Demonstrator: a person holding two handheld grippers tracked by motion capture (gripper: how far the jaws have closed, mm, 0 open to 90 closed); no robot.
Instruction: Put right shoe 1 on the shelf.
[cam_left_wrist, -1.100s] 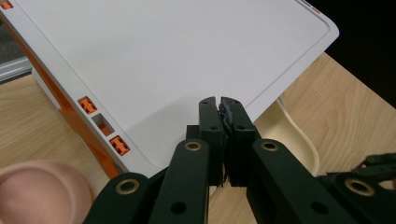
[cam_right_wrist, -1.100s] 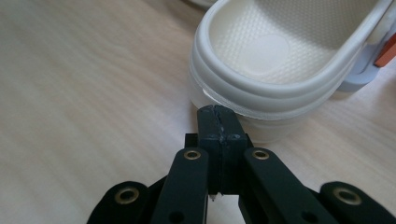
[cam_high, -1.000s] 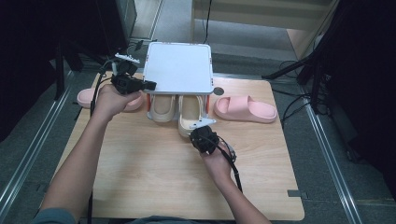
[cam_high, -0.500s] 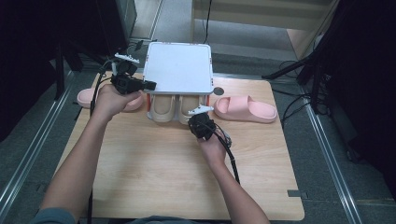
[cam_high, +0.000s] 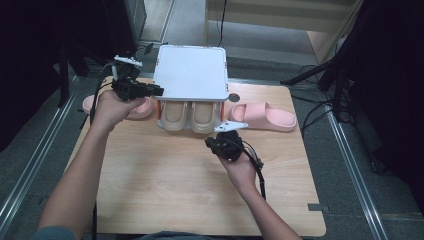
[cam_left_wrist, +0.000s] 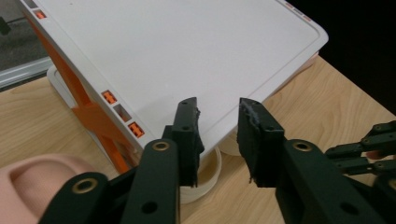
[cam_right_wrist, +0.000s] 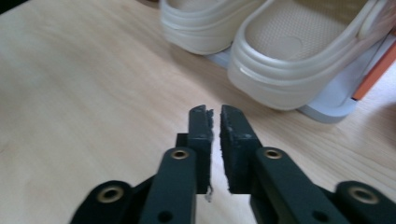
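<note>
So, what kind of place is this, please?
Probably a lab or recording workspace, not a home: a wooden table stands between metal floor rails, with cables and dark stands around. On it is a small white shoe rack with beige clogs.

The white rack top (cam_high: 190, 72) is covering the front halves of the beige clogs (cam_high: 192, 117), and a hand (cam_high: 112, 107) is hiding most of the left pink slipper (cam_high: 142, 107); the frame edge is cutting off the clogs in the right gripper view

two beige clogs (cam_high: 192, 116), two pink slippers (cam_high: 264, 116), one white rack (cam_high: 191, 72)
</note>
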